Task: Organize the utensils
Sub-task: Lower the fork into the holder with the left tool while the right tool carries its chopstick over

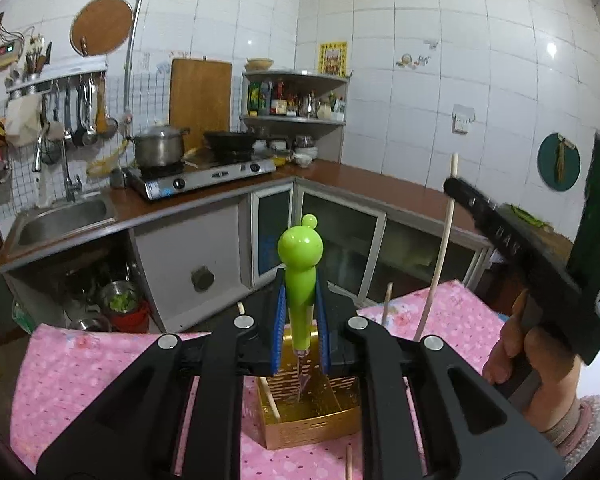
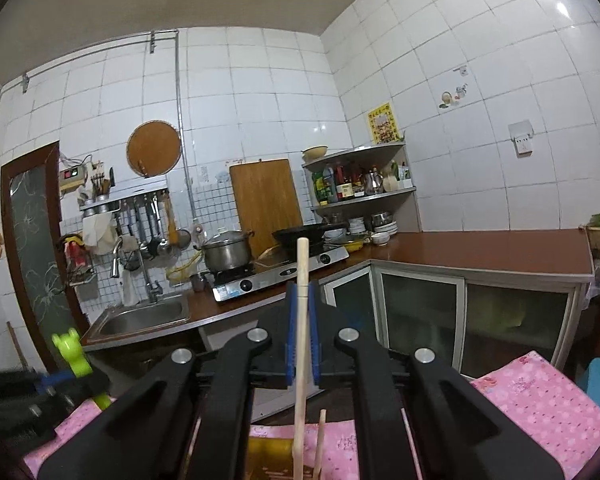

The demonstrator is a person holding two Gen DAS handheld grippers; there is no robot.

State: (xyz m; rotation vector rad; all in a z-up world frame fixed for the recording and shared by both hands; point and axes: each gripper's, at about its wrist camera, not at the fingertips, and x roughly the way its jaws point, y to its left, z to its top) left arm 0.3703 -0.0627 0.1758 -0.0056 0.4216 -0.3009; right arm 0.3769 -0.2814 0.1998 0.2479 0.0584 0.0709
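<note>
Left hand-held gripper (image 1: 302, 304) is clenched on a green fork (image 1: 300, 276), its blue pads pressing the handle's sides. That fork stands almost upright, cartoon head on top, metal tines pointing down. Directly beneath the tines sits the gold utensil caddy (image 1: 312, 420), resting on the pink floral cloth (image 1: 100, 368) that covers the worktop. So the coming move, as I judge it, turns on 1 relation: the caddy lies straight below the fork, the fork's long axis close to vertical, and a lowering would carry the tines into one of the caddy's compartments; which one I cannot tell.

Right hand-held gripper (image 2: 302, 332) is likewise clamped, on a wooden chopstick (image 2: 301, 340) held near upright, its top well above the jaws and its lower part running down toward the caddy. The left view shows this chopstick (image 1: 440, 256) to the right of the fork, well apart from it. Another chopstick (image 2: 320, 444) stands just beside the held one, apparently leaning in the caddy. The left hand looks nearer to placing.
</note>
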